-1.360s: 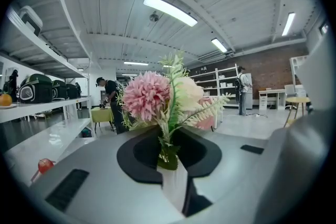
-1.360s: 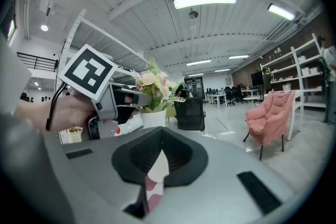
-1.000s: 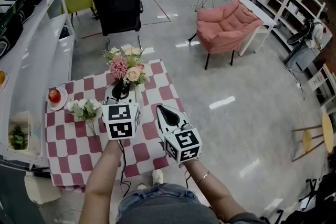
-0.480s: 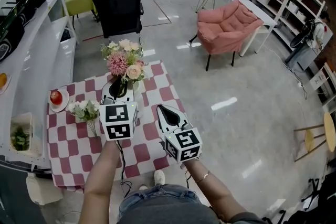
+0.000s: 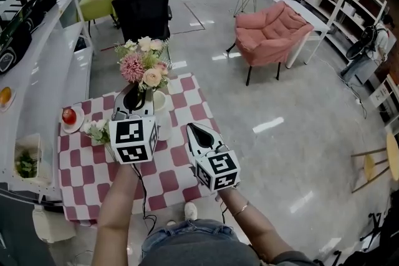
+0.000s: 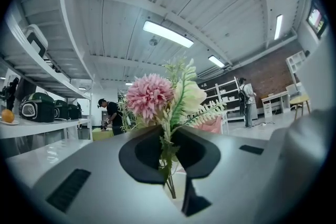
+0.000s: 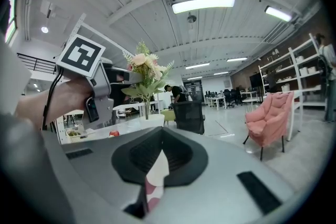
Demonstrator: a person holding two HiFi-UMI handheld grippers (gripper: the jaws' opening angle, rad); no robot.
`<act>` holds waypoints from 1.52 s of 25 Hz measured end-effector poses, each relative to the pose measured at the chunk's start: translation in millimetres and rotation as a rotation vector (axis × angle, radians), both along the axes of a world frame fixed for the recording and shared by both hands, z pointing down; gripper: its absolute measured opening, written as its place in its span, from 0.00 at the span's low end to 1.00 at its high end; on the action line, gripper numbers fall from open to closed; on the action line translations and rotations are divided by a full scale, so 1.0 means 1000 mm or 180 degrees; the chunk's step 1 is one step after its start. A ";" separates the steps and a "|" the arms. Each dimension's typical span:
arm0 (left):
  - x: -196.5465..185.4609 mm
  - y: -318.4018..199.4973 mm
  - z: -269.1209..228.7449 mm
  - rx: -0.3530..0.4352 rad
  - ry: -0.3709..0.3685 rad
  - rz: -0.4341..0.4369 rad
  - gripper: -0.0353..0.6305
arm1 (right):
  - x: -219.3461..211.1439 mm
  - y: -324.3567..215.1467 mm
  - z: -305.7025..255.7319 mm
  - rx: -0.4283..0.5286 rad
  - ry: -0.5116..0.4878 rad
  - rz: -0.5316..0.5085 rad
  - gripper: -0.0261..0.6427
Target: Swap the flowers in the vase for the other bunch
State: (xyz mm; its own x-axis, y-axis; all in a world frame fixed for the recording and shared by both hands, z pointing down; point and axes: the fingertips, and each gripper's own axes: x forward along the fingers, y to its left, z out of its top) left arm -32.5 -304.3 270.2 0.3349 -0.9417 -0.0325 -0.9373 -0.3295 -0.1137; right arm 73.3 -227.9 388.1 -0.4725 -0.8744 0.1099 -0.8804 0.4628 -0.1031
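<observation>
- Clamping the left tool (image 5: 134, 100) (image 6: 169, 148) on the stems of the pink bouquet (image 5: 142, 65) (image 6: 157, 98), blooms upright.
- Holding that bouquet right above the white vase (image 5: 164, 123) on the checked worktop (image 5: 188, 89).
- Holding the right tool (image 5: 194, 132) (image 7: 158, 164) clenched and empty, just beside the left.
- Finding the white bunch (image 5: 98, 129) flat on the worktop, left of the vase.

The cloth (image 5: 181, 162) on the table looks like soft, matt checked fabric. The floor (image 5: 280, 109) is polished hard and throws the lights back at me. The armchair (image 5: 271, 31) is plush pink fabric. The left gripper (image 6: 170, 152) and right gripper (image 7: 157, 160) have smooth, matt grey plastic shells with matt black pads (image 7: 184, 157). The flowers (image 6: 152, 97) look like fabric. The apple (image 5: 69, 116) shines.
</observation>
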 end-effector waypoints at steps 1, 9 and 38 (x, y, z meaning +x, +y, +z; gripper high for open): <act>-0.001 0.001 -0.005 0.0057 0.0022 -0.0002 0.13 | 0.000 0.000 -0.001 0.0006 0.0000 -0.0001 0.05; -0.004 0.005 -0.042 0.0283 0.0169 0.0044 0.13 | -0.001 0.004 -0.004 0.0028 -0.0032 -0.0006 0.05; -0.102 0.086 -0.132 0.0822 0.0098 -0.0443 0.13 | -0.091 0.026 -0.030 0.0225 -0.0014 -0.0676 0.06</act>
